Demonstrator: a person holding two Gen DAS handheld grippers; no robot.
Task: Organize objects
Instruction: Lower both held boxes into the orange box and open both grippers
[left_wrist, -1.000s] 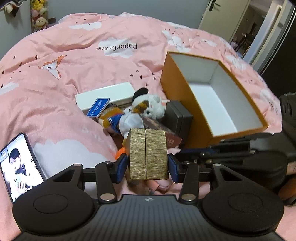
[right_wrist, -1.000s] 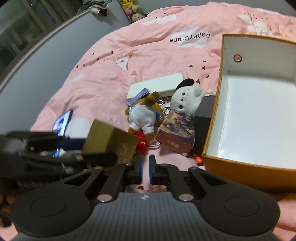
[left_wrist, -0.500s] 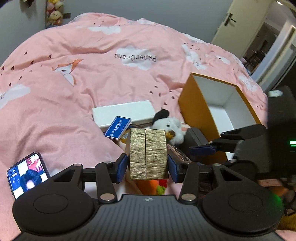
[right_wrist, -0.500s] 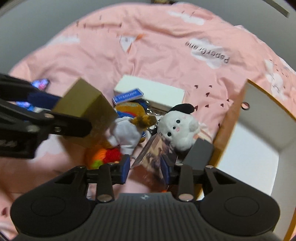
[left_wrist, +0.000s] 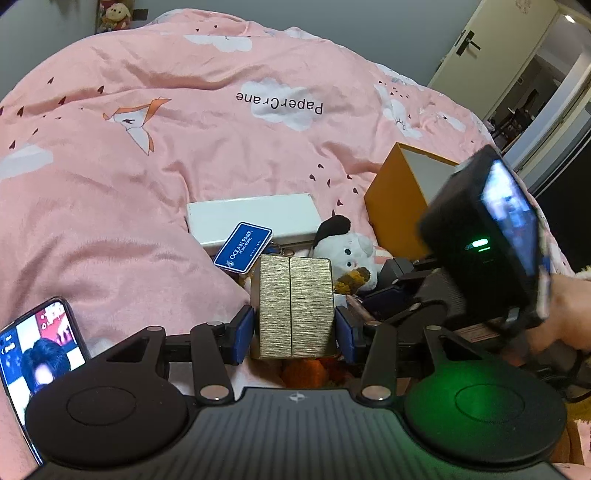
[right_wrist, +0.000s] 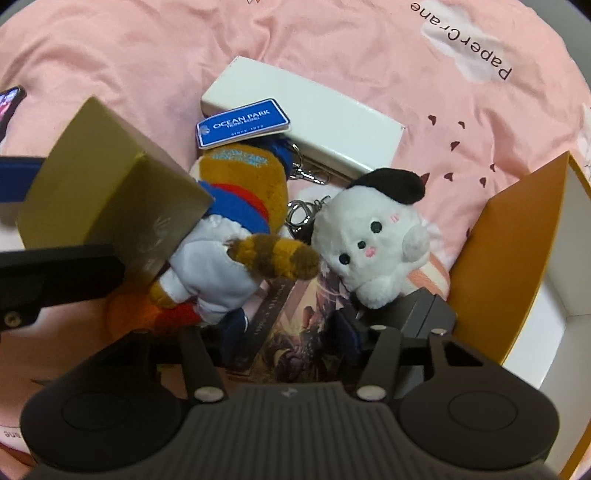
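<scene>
My left gripper (left_wrist: 294, 328) is shut on a gold ribbed box (left_wrist: 295, 306), held above the pile on the pink bed; the right wrist view shows that box (right_wrist: 110, 195) at the left. My right gripper (right_wrist: 290, 332) points steeply down over the pile. Its jaws are opening, and an illustrated card box (right_wrist: 291, 317) lies between the fingers with no clear press on it. Just beyond them lie a white plush (right_wrist: 373, 236) and a brown plush in blue and white clothes (right_wrist: 229, 221). An open orange box (right_wrist: 517, 251) with a white inside stands to the right.
A flat white box (right_wrist: 306, 110) with a blue Ocean Park tag (right_wrist: 242, 123) lies behind the plushes. A dark grey case (right_wrist: 428, 310) sits against the orange box. A lit phone (left_wrist: 37, 350) rests on the duvet at the left. A hand (left_wrist: 565, 314) holds the right tool.
My right gripper has swung down over the pile and its jaws have gone from shut to apart around the illustrated box. The left gripper has shifted with the gold box still in it.
</scene>
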